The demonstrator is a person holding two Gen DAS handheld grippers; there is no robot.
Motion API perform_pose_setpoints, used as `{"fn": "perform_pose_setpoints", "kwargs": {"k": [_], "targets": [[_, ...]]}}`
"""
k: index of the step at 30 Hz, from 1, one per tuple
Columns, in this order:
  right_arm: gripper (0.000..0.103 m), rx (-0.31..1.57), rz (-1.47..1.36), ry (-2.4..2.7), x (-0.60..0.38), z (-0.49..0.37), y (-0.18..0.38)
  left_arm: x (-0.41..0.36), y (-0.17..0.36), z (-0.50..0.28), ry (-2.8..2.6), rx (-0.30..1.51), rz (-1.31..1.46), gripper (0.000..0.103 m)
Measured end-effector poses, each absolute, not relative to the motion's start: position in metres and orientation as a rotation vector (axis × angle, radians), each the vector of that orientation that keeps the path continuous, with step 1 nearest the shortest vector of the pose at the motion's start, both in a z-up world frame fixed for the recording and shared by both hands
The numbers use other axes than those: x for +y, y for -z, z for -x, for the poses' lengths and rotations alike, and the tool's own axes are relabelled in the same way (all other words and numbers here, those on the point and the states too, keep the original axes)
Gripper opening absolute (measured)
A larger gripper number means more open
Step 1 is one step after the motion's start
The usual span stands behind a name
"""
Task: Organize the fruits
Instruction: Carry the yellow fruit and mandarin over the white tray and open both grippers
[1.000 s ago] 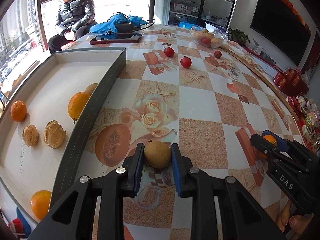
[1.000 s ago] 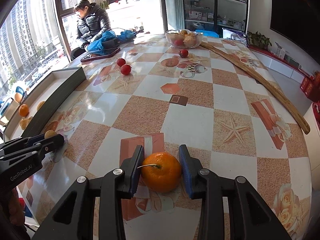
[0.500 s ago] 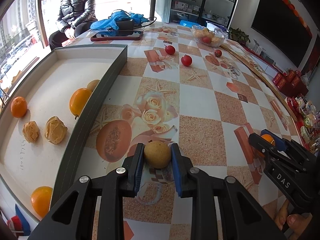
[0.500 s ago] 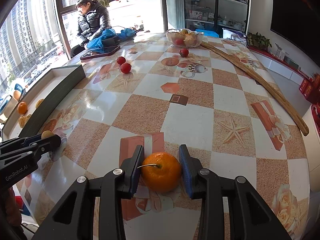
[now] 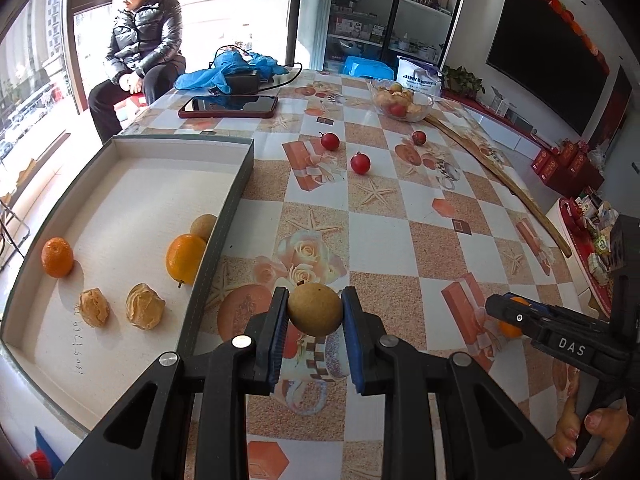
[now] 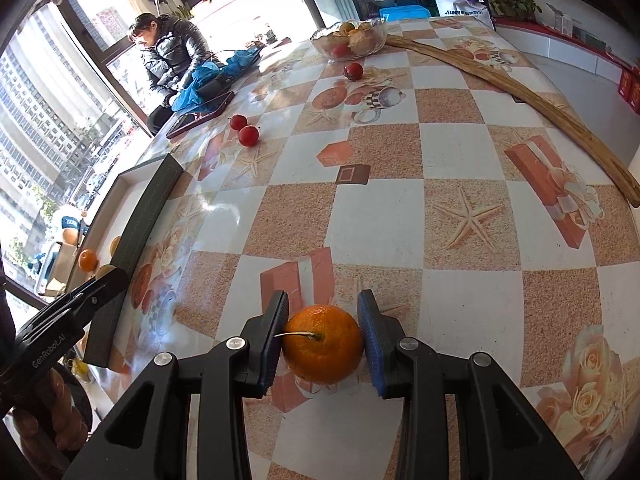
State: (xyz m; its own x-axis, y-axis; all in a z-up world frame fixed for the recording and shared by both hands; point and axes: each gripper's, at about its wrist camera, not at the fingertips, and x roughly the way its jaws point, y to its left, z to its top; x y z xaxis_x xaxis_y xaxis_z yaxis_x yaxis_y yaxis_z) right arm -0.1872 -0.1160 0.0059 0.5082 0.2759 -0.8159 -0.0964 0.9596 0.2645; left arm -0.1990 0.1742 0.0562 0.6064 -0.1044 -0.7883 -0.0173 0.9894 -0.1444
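Note:
My left gripper (image 5: pixel 314 322) is shut on a round tan fruit (image 5: pixel 315 309) and holds it just above the table, right of the grey-walled tray (image 5: pixel 224 224). The tray holds two oranges (image 5: pixel 185 258), a tan fruit (image 5: pixel 203 227) and two walnuts (image 5: pixel 145 306). My right gripper (image 6: pixel 323 338) is shut on an orange (image 6: pixel 323 345) with a stem, above the table; it also shows in the left wrist view (image 5: pixel 516 314). Three small red fruits (image 5: pixel 360 163) lie farther back on the table.
A glass bowl of fruit (image 5: pixel 401 101), a phone (image 5: pixel 228 106) and a blue cloth (image 5: pixel 232 71) are at the table's far end. A long wooden stick (image 5: pixel 496 178) lies along the right edge. A person (image 5: pixel 140 52) sits by the window.
Both grippers have lifted, each still holding its fruit. The left view has tilted up and risen, and the right view has rolled so the table now looks tilted.

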Motion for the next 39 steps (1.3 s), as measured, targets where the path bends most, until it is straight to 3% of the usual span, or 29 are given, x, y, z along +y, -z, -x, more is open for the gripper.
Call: {"fn": "perform_pose_setpoints", "kwargs": {"k": [9, 21, 39], "targets": [[0.037, 1.058, -0.145, -0.28, -0.078, 0.178, -0.016, 0.225, -0.076, 0.199, -0.019, 0.898, 0.115, 0.029], [0.037, 1.03, 0.025, -0.466, 0.051, 0.147, -0.045, 0.311, -0.074, 0.194, -0.186, 0.894, 0.167, 0.029], [0.037, 1.115, 0.042, -0.61, 0.177, 0.099, -0.021, 0.339, -0.037, 0.184, -0.266, 0.965, 0.165, 0.029]]}}
